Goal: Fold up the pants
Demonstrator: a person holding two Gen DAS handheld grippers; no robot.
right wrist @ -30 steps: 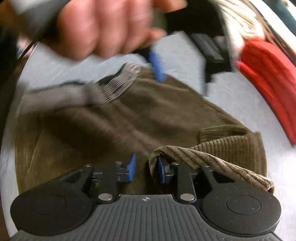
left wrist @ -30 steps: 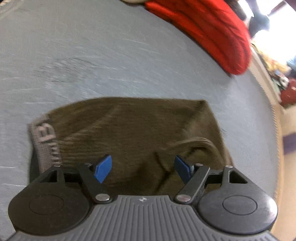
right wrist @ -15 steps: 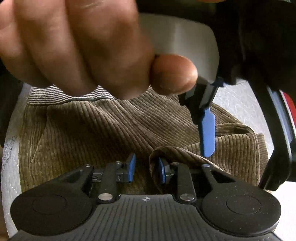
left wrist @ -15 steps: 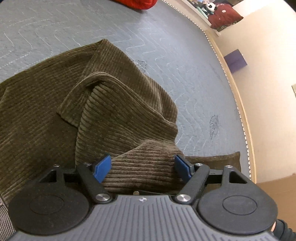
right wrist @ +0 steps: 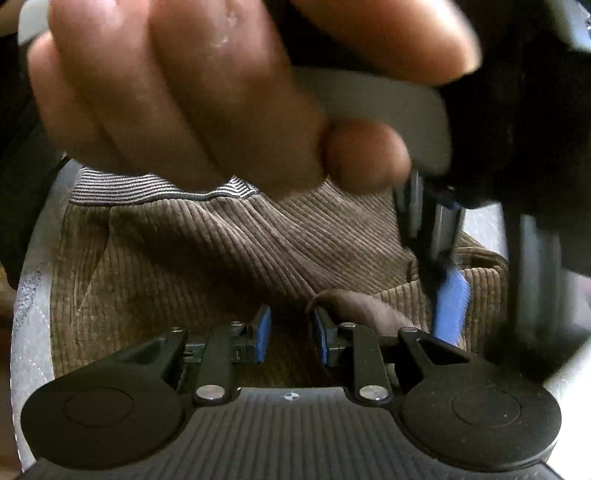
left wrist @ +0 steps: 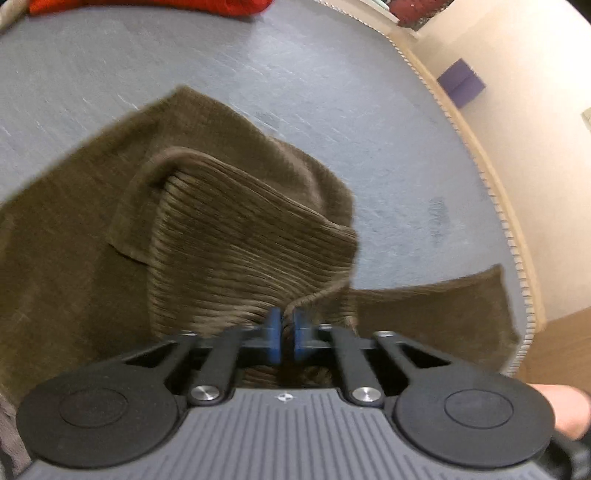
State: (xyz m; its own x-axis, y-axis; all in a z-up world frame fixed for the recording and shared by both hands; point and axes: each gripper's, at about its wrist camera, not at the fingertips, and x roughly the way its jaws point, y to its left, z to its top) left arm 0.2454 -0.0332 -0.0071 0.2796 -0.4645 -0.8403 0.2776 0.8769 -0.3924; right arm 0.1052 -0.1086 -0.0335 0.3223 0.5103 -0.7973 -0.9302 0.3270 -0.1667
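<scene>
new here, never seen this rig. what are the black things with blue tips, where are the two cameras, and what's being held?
No robot: a person carries a two-finger gripper in each hand, each with a fisheye camera looking along its jaws. The left wrist view shows the left gripper with its blue jaws shut on a raised fold of the brown corduroy pants, which lie on a grey quilted surface. The right wrist view shows the right gripper part open over the same pants, a fold against one jaw, not clearly pinched. The hand close above holds the left gripper. A red cloth lies behind.
</scene>
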